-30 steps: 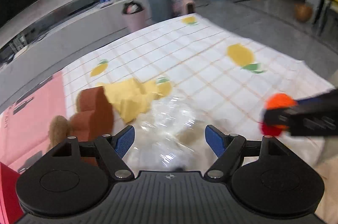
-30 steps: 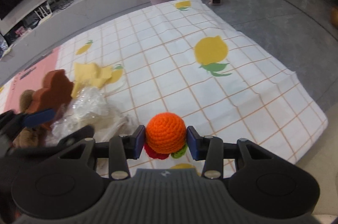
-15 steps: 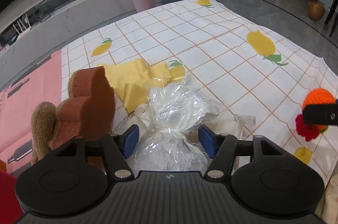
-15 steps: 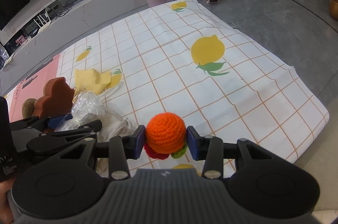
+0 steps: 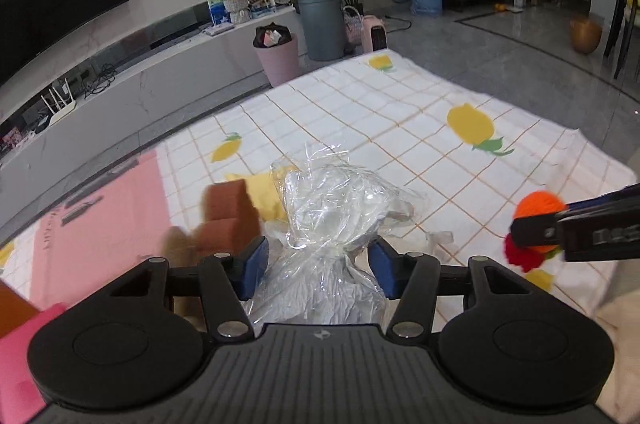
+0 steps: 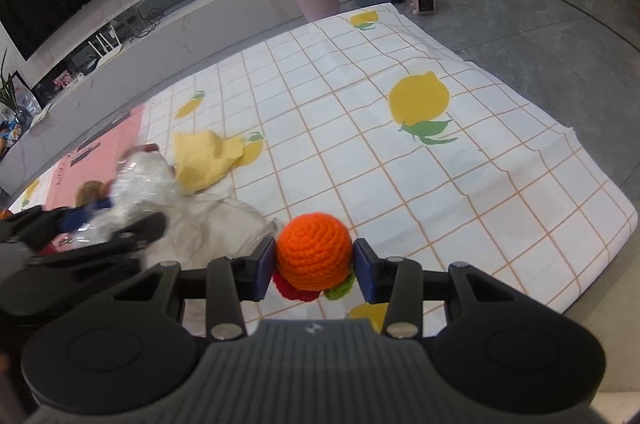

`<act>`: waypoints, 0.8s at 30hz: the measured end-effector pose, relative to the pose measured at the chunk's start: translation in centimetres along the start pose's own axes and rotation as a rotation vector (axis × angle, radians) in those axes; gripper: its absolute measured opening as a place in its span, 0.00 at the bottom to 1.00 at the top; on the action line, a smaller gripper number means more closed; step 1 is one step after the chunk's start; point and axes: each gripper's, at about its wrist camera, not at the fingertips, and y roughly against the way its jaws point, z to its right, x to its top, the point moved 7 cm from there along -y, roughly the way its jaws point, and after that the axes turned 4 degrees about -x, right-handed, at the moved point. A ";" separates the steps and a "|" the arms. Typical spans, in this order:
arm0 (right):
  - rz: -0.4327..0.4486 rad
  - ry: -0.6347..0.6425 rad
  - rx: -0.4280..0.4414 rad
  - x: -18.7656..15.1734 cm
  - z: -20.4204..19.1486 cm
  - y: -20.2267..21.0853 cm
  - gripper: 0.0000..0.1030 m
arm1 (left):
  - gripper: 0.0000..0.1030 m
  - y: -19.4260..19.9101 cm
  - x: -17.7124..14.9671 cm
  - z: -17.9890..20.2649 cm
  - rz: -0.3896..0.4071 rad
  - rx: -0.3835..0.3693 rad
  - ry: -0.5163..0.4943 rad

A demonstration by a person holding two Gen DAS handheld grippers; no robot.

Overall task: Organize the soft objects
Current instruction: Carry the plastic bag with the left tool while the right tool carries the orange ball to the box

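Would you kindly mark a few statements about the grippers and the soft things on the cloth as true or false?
1. The right gripper is shut on the orange ball. True.
2. The left gripper is clamped on the brown sponge. False: its jaws stand open around the plastic bag.
3. The yellow cloth lies on the checked sheet. True.
4. The orange ball is inside the bag. False: it is outside, held.
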 end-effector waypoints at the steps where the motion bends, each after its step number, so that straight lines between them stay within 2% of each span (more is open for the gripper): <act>1: 0.000 0.013 0.005 -0.2 -0.3 0.1 0.41 | 0.61 1.1 0.0 -0.4 0.010 0.001 -0.010; 3: 0.009 0.024 0.027 -0.5 -0.7 0.4 0.41 | 0.61 3.5 0.0 -1.2 0.044 0.023 -0.047; 6: 0.033 0.004 0.056 -0.2 -1.2 1.1 0.41 | 0.61 7.0 -0.3 -2.8 0.088 0.099 -0.114; 8: 0.063 0.000 0.079 0.1 -1.5 2.0 0.41 | 0.61 9.4 -0.6 -4.3 0.114 0.137 -0.119; 12: 0.096 0.004 0.133 0.3 -2.7 4.1 0.41 | 0.61 14.7 -1.5 -7.6 0.160 0.183 -0.084; 16: 0.166 0.024 0.192 0.7 -5.1 8.0 0.41 | 0.61 19.8 -2.8 -11.0 0.208 0.240 -0.049; 19: 0.234 0.085 0.229 0.9 -8.0 12.0 0.41 | 0.61 23.6 -4.0 -13.6 0.254 0.280 -0.012; 24: 0.367 0.183 0.233 0.4 -14.4 18.8 0.41 | 0.61 28.0 -5.8 -17.6 0.301 0.339 0.064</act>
